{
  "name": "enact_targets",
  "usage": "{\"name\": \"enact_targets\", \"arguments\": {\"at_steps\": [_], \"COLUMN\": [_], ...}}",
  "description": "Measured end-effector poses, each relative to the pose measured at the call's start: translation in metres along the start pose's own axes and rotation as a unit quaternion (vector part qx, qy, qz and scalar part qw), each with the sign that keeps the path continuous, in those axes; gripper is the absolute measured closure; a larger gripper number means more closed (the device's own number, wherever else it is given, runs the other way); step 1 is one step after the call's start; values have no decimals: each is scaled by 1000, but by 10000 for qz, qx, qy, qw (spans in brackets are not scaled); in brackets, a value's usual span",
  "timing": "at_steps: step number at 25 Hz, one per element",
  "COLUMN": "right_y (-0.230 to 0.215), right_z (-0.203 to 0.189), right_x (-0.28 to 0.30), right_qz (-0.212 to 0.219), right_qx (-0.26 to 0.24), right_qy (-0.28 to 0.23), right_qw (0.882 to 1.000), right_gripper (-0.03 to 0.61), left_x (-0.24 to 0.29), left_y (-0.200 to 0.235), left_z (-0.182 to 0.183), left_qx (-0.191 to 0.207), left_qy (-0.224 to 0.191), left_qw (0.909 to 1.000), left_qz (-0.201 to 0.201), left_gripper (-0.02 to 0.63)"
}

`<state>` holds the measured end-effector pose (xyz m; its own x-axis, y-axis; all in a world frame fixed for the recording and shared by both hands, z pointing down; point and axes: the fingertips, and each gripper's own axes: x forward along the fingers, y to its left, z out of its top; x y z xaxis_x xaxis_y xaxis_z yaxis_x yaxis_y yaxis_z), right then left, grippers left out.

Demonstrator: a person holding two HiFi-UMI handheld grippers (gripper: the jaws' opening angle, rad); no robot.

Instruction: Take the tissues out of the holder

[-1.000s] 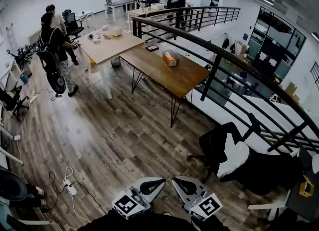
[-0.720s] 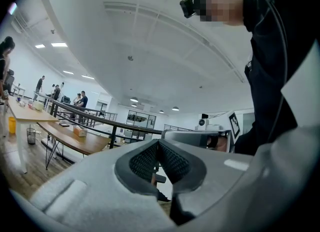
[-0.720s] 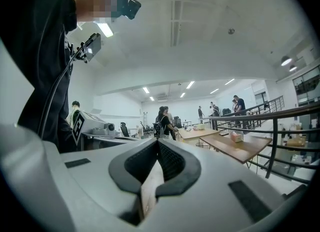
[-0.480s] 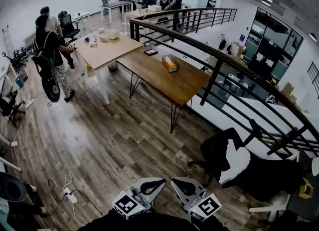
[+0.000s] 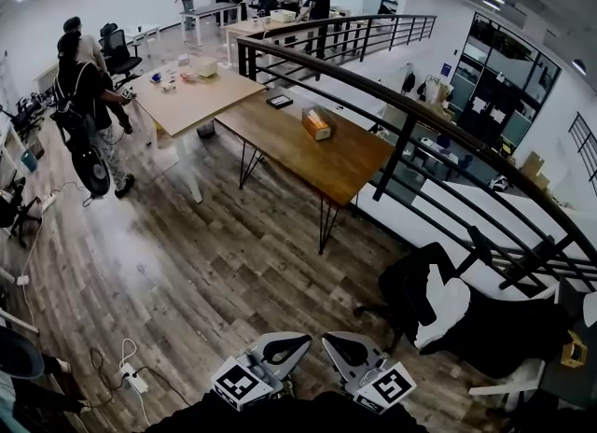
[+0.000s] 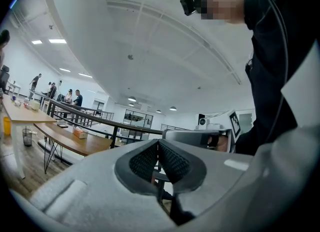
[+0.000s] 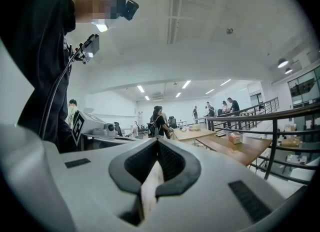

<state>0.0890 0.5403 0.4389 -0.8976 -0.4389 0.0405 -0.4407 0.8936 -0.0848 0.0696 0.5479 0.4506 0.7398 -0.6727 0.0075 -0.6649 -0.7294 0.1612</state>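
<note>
Far left: person with backpack beside light table. Centre: tissue holder sits on brown table, pale tissue showing at its top, well apart from both grippers. Near edge: left gripper, jaws pressed together, empty. Right gripper likewise closed, gripping nothing. Black chair further right

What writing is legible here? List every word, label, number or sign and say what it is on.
No text can be read in any view.
Tissue box on the wooden table: print too small to read.
Left marker cube: black-and-white square pattern, no letters or digits.
Right marker cube: the same kind of pattern, no letters or digits.
</note>
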Motion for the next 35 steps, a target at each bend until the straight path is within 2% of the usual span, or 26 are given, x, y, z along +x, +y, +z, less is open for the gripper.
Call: {"name": "enact_targets", "arguments": {"at_steps": [14, 19, 26, 29, 35], "right_y": [-28, -46, -80, -99, -142], "right_z": [4, 5, 17, 15, 22], "right_x": [37, 49, 71, 76, 90], "right_qz": [-2, 70, 302, 300, 314], "right_qx": [-24, -124, -149, -136, -129], "right_qy": [28, 40, -144, -67, -54], "right_qw": [10000, 9999, 9993, 9994, 9994], "right_gripper": [574, 574, 574, 574, 574], "left_x": [8, 20, 52, 67, 103], "left_y": [44, 62, 91, 103, 131], "left_z": [8, 13, 19, 21, 31], "left_qx": [-169, -69, 18, 155, 118], "left_qy": [-48, -52, -24, 32, 40], "left_qw": [9998, 9998, 9998, 9996, 9995], "left_qz": [94, 179, 221, 216, 274], "left_gripper": [604, 605, 604, 604, 605]}}
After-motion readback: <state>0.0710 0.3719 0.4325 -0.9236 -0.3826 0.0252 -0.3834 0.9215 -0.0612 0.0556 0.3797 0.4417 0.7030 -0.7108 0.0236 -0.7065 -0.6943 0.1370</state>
